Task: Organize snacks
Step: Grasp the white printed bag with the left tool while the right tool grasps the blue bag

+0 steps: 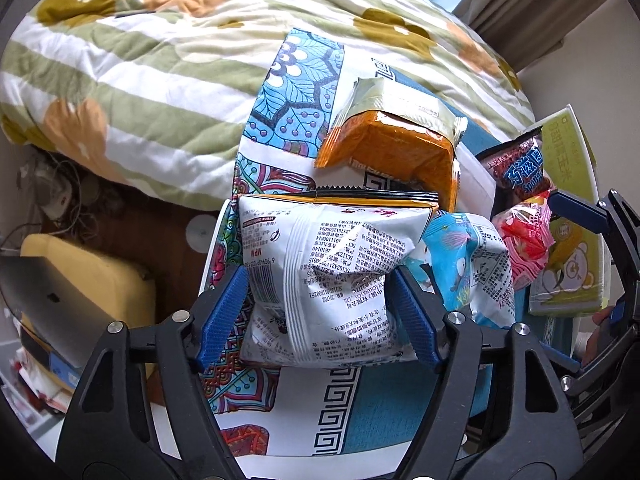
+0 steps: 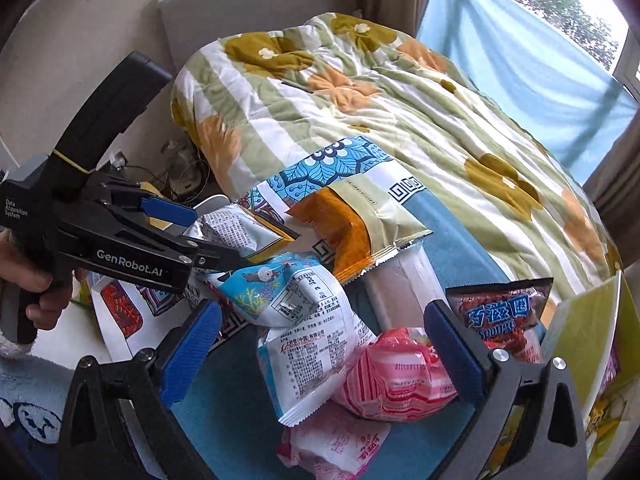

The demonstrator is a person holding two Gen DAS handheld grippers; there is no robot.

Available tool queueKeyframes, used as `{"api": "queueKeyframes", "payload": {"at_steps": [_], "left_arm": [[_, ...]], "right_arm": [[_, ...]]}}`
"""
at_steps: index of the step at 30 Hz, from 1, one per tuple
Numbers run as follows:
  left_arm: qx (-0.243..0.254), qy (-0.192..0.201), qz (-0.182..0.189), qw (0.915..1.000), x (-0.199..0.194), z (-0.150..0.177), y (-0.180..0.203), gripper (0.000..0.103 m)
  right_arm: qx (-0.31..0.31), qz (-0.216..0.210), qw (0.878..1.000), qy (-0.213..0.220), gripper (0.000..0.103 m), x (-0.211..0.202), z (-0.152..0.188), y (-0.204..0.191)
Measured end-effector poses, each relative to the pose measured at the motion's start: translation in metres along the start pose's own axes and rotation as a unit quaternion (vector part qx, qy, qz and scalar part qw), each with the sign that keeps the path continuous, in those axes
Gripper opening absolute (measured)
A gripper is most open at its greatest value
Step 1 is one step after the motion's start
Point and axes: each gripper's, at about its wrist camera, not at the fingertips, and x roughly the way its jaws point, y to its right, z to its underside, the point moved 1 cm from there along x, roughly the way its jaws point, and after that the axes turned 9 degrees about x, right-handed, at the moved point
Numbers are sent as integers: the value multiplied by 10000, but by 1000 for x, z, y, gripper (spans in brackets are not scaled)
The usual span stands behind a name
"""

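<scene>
My left gripper [image 1: 318, 312] is shut on a white snack bag with black print [image 1: 320, 268]; the blue pads dent its sides. It also shows in the right wrist view [image 2: 228, 222], held by the left gripper [image 2: 192, 236]. An orange bag [image 1: 392, 152] with a pale green bag [image 1: 404, 104] on top lies beyond it. A light blue bag [image 1: 468, 264] lies to its right. My right gripper [image 2: 324, 348] is open around the light blue bag [image 2: 304, 320] and a pink-striped bag [image 2: 400, 372], touching neither clearly. A dark red bag [image 2: 500, 316] lies beyond its right finger.
The snacks lie on a patterned blue and white sheet [image 1: 340, 412] beside a floral quilt [image 1: 140, 80]. A yellow-green box [image 1: 576, 240] stands at the right, also in the right wrist view [image 2: 588, 340]. Another pink packet [image 2: 336, 444] lies near the bottom. A yellow cushion [image 1: 92, 280] sits lower left.
</scene>
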Motion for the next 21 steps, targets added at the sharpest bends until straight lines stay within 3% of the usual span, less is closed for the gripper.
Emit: {"api": "queueKeyframes", "payload": {"at_steps": [9, 16, 21], "left_arm": [[31, -31, -126, 9999, 7, 1, 3, 53], [-130, -10, -161, 9998, 1, 8, -2, 51], [-137, 14, -187, 9997, -3, 14, -1, 51]], "right_arm": [[-981, -200, 9929, -641, 101, 35, -1, -13], [-1296, -312, 9867, -926, 99, 54, 3, -19], [-1398, -342, 9838, -1073, 90, 64, 4, -21]]}}
